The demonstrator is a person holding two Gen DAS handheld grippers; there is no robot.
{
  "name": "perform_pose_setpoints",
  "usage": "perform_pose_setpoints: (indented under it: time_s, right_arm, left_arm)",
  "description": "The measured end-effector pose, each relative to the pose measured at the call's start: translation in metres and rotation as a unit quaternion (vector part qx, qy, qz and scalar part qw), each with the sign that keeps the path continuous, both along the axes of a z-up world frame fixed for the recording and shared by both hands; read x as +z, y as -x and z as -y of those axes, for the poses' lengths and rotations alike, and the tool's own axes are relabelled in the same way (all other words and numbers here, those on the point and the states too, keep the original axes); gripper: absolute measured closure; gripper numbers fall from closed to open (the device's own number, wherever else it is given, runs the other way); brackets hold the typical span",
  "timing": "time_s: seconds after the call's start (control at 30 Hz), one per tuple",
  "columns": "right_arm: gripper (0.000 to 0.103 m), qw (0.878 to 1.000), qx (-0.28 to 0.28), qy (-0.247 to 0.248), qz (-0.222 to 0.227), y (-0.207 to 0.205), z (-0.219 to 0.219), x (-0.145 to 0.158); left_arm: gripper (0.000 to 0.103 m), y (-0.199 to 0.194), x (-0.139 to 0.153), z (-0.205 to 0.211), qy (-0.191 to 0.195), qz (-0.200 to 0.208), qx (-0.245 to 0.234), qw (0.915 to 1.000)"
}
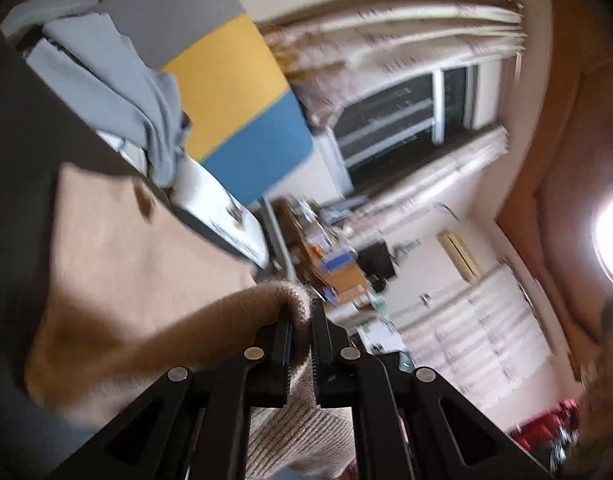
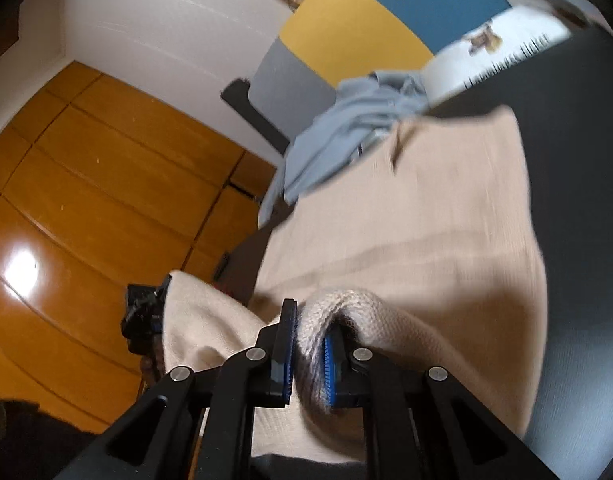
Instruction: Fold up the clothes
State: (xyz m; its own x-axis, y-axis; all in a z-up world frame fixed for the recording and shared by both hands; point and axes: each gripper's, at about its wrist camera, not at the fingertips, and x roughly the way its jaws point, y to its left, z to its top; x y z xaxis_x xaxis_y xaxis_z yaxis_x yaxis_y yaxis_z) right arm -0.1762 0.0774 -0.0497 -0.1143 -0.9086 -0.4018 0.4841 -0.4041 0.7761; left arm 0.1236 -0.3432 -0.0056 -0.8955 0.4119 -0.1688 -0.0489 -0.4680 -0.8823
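A beige knitted sweater [image 2: 426, 216] lies spread over a dark grey bed surface [image 2: 578, 200], its near hem lifted off it. My right gripper [image 2: 310, 344] is shut on the ribbed hem, which bulges up between the blue pads. The left wrist view shows the same sweater [image 1: 138, 256], with my left gripper [image 1: 302, 336] shut on a rolled fold of its ribbed edge. In the right wrist view the left gripper [image 2: 146, 316] appears small at the sweater's far left corner. A pale grey-blue garment [image 2: 346, 132] lies crumpled beyond the sweater.
A grey, yellow and blue panel [image 2: 366, 32] stands behind the bed with a white printed pillow [image 2: 502, 52] beside it. Orange wooden wardrobe doors [image 2: 106, 184] fill the left. The left wrist view shows a window [image 1: 406, 120], curtains [image 1: 446, 184] and a cluttered shelf [image 1: 330, 256].
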Motion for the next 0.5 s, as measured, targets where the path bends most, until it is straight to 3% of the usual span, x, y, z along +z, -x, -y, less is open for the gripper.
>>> perform_pose_setpoints:
  time_s: [0.1, 0.2, 0.27, 0.3, 0.4, 0.5]
  right_arm:
    - [0.091, 0.998, -0.049, -0.012, 0.029, 0.057, 0.013, -0.013]
    - [0.087, 0.993, -0.093, -0.046, 0.052, 0.101, 0.022, -0.04]
    - [0.087, 0.99, -0.106, -0.036, 0.089, 0.115, 0.023, -0.064]
    - [0.093, 0.99, -0.108, -0.03, 0.09, 0.114, 0.021, -0.071]
    - [0.098, 0.989, -0.111, -0.007, 0.093, 0.109, 0.016, -0.087]
    - [0.098, 0.99, -0.104, 0.008, 0.093, 0.088, 0.007, -0.088]
  left_arm:
    - [0.097, 0.048, -0.039, 0.034, -0.019, 0.076, 0.046, 0.9959]
    - [0.097, 0.083, -0.087, 0.058, -0.038, 0.153, 0.075, 0.9847]
    - [0.097, 0.088, -0.112, 0.064, -0.049, 0.167, 0.082, 0.9813]
    - [0.097, 0.087, -0.115, 0.065, -0.049, 0.167, 0.085, 0.9811]
    - [0.097, 0.079, -0.112, 0.057, -0.02, 0.17, 0.077, 0.9822]
    - [0.097, 0.061, -0.111, 0.049, -0.015, 0.174, 0.072, 0.982]
